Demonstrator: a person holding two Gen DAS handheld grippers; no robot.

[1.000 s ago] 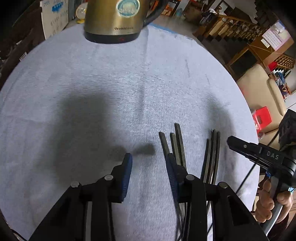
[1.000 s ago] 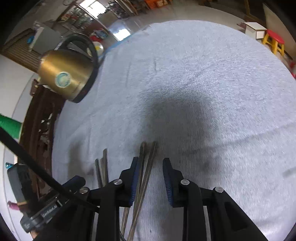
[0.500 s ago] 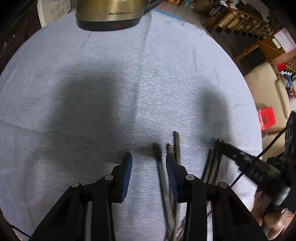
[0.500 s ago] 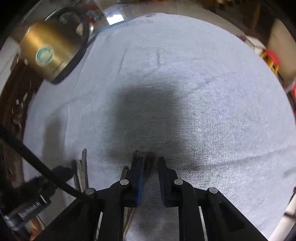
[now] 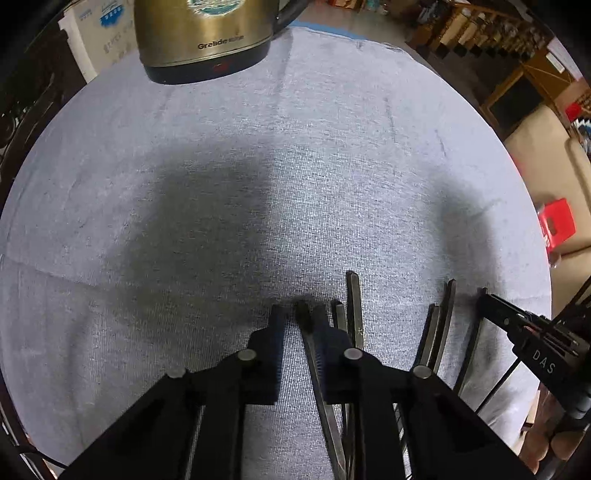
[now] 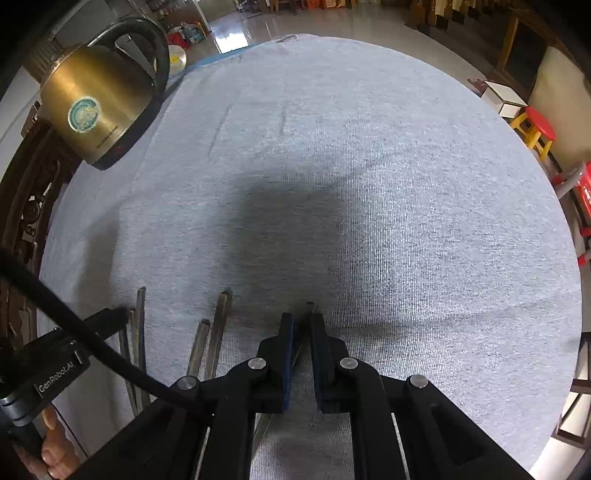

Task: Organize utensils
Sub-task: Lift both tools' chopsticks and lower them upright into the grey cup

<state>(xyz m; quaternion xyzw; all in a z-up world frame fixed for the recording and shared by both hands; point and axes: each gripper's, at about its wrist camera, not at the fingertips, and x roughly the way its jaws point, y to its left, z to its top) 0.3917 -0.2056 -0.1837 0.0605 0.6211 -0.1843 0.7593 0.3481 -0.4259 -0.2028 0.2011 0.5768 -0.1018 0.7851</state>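
Left claw (image 5: 301, 314) jaws closing on a dark chopstick (image 5: 314, 354), lower end hidden under claw, right claw (image 6: 301, 319) closing on another chopstick (image 6: 309, 305), mostly hidden, spare chopsticks (image 6: 216, 328) near counter's (image 6: 406, 184) front edge, kettle (image 5: 207, 37) at far edge, top cut off

On the brass-coloured kettle (image 5: 207, 33) ahead of me I read "Grelide", printed just above its black base. The body of my right gripper (image 5: 543, 362) carries the white letters "DAS". My left gripper (image 6: 55, 380) is marked "GenRobot.AI". One chopstick (image 5: 356, 314) bears a small white character.
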